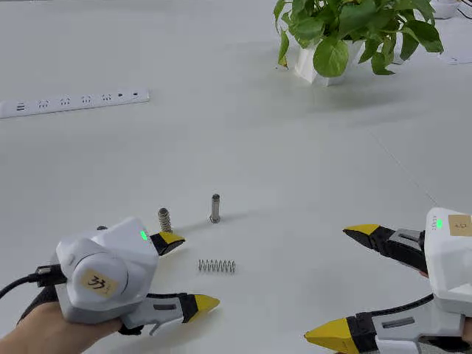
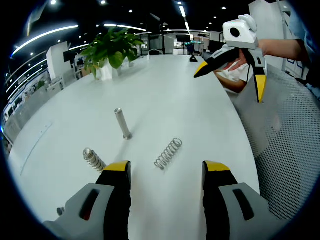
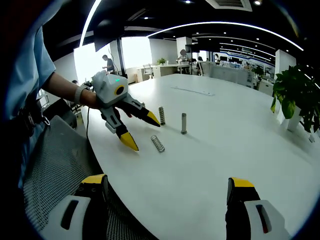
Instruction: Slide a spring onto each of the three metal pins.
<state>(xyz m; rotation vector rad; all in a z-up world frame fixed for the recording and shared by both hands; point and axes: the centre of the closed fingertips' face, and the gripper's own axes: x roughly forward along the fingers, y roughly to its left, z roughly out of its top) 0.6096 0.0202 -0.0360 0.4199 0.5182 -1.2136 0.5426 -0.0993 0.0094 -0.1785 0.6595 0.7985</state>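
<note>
Spring pickup looks on: left gripper (image 1: 193,271) hovers, jaws wide and empty, just behind the loose spring (image 1: 217,265) lying on the worktop (image 1: 295,162) near the bare pin (image 1: 214,208), right gripper (image 1: 327,284) equally agape and empty, so next comes a square pinch.

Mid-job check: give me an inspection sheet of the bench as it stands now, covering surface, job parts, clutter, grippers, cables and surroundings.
Surface: white table, flat.
Job's things: bare pin upright; sprung pin upright to its left, a spring already on it; loose spring lying flat in front of both. A small part behind the left gripper is too hidden to identify.
Clutter: nothing seen.
Grippers: left gripper open, tips near the loose spring, not touching it; right gripper open, holding nothing.
Cables: black cable from the left gripper; power strip far left.
Surroundings: potted plant at the far side.
</note>
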